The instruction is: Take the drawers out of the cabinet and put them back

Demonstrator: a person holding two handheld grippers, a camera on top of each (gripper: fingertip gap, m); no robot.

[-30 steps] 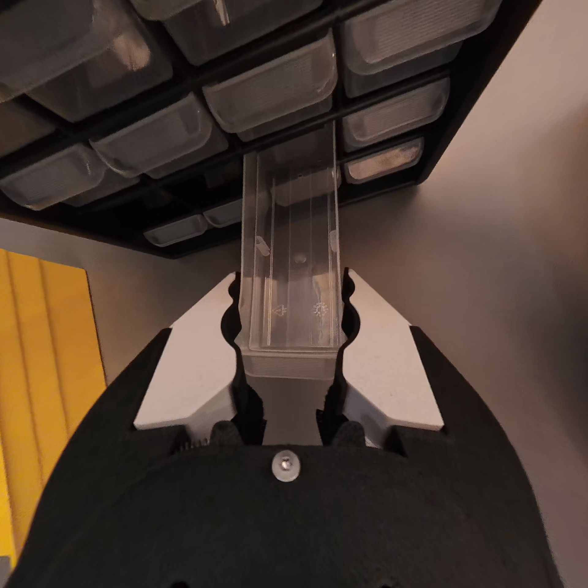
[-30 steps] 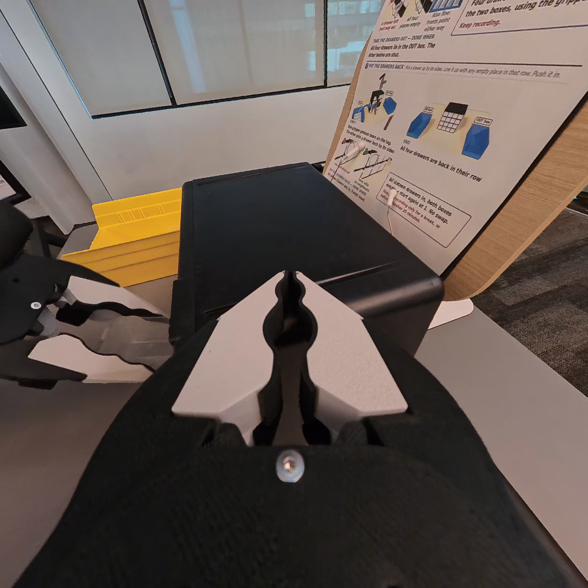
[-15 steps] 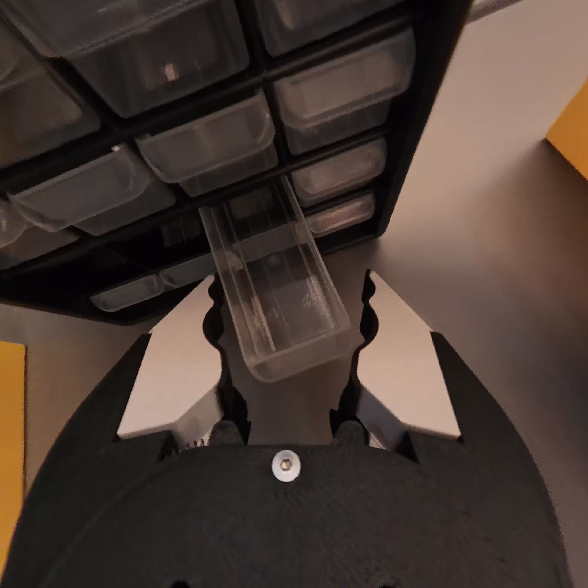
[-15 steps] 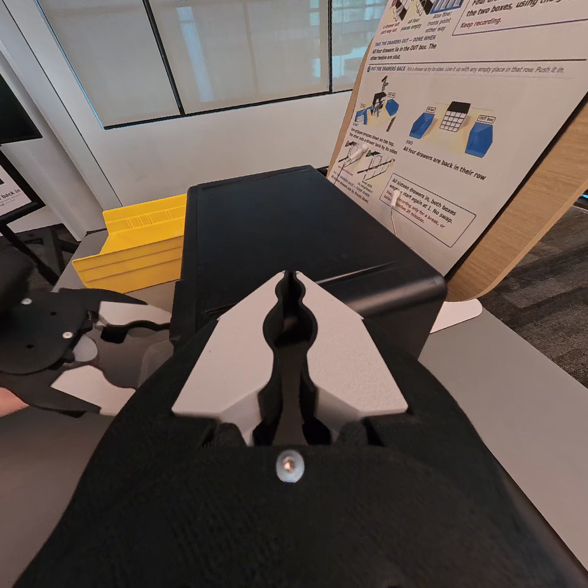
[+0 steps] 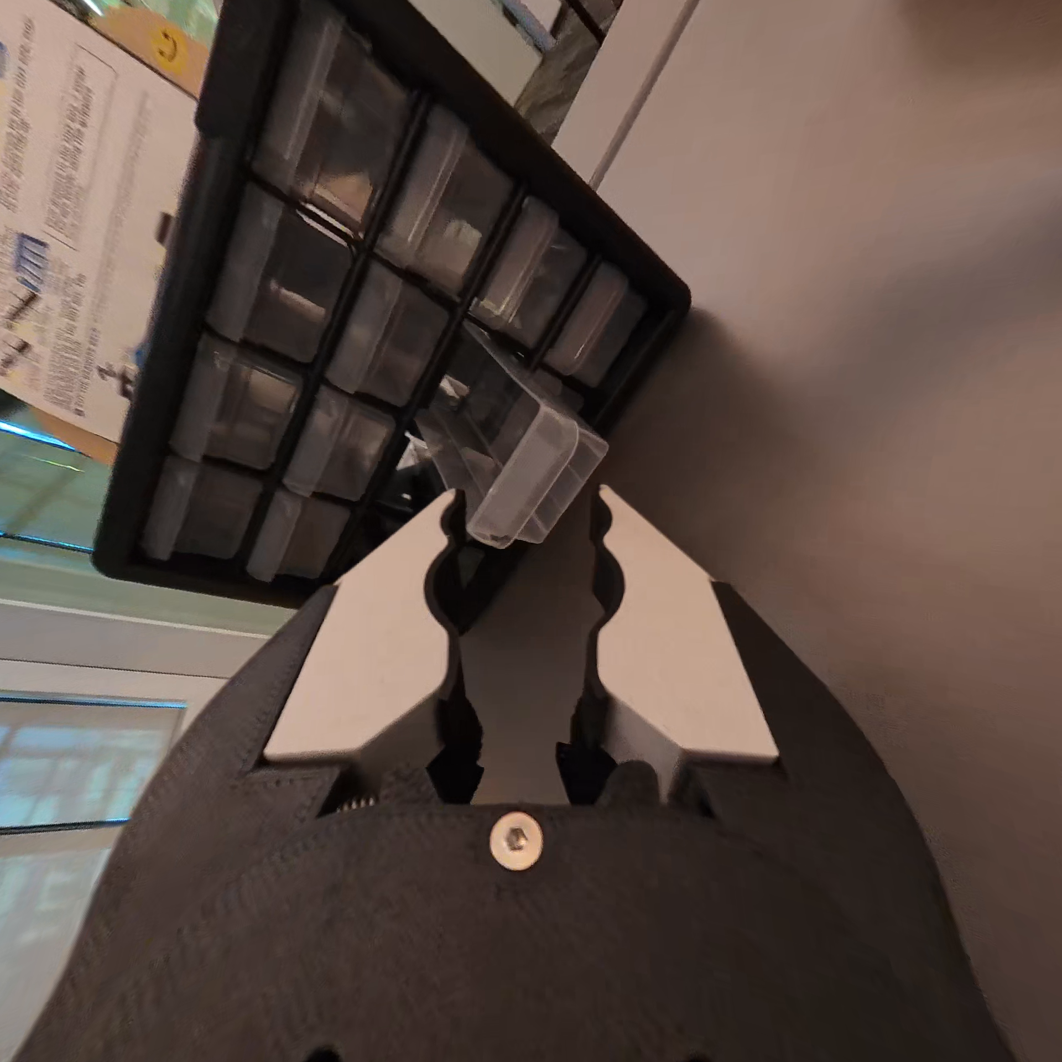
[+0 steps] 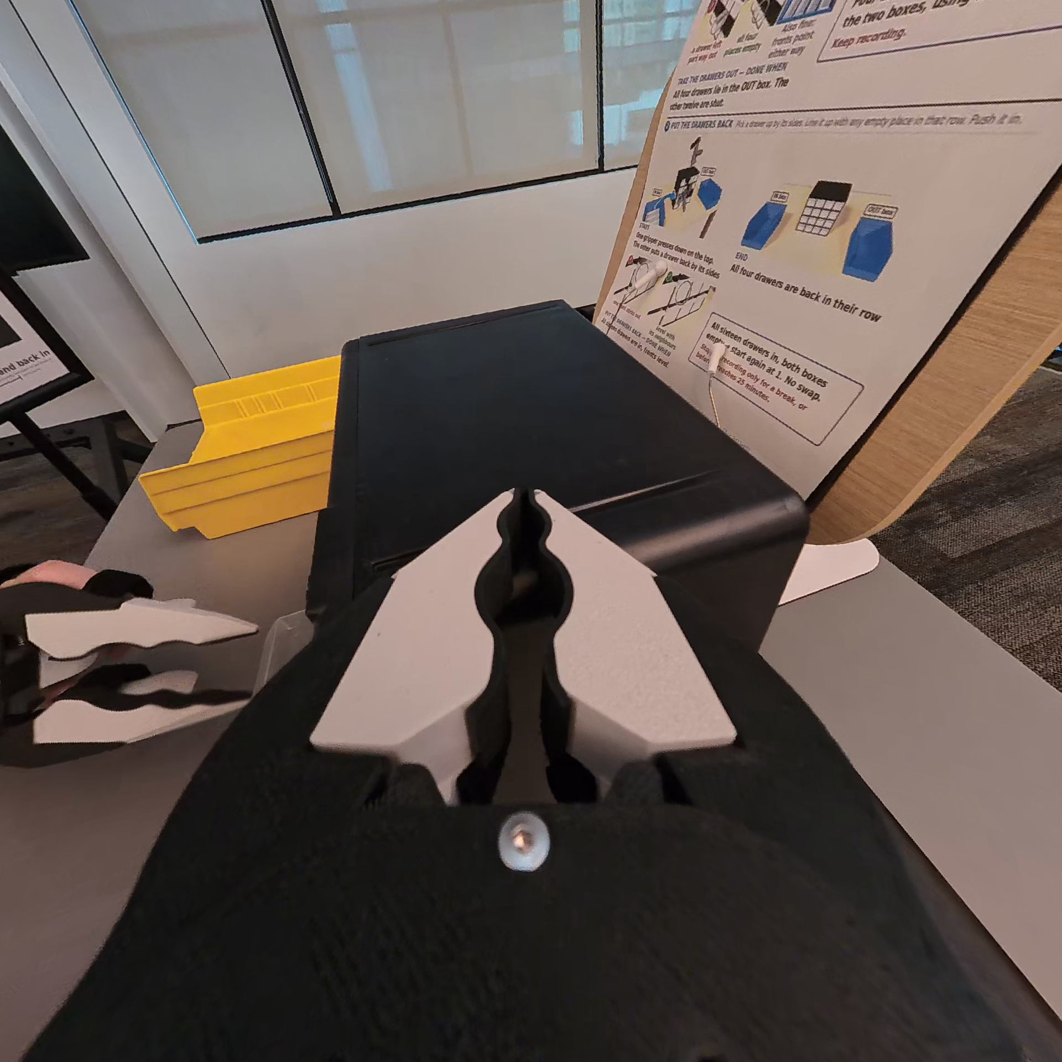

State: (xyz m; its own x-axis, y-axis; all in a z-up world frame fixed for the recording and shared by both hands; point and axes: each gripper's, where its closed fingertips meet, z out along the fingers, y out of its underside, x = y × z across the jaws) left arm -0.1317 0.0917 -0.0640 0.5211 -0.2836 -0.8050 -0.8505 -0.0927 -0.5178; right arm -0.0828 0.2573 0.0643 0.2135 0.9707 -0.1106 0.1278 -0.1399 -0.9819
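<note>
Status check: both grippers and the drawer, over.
Left gripper open, empty. Right gripper shut, resting on the cabinet. Drawer sticks half out of its slot. Nothing in the way.

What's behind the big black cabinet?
Behind the cabinet stands a yellow bin and, beside it, a leaning poster board. The table right behind is hidden.

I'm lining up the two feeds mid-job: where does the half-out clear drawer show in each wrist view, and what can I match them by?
Left wrist view: the clear drawer juts from the cabinet's front at centre, just ahead of the open left claw.
Right wrist view: only a clear corner shows at left, between the left claw and the shut right claw.
Shared landmark: the black cabinet.
</note>
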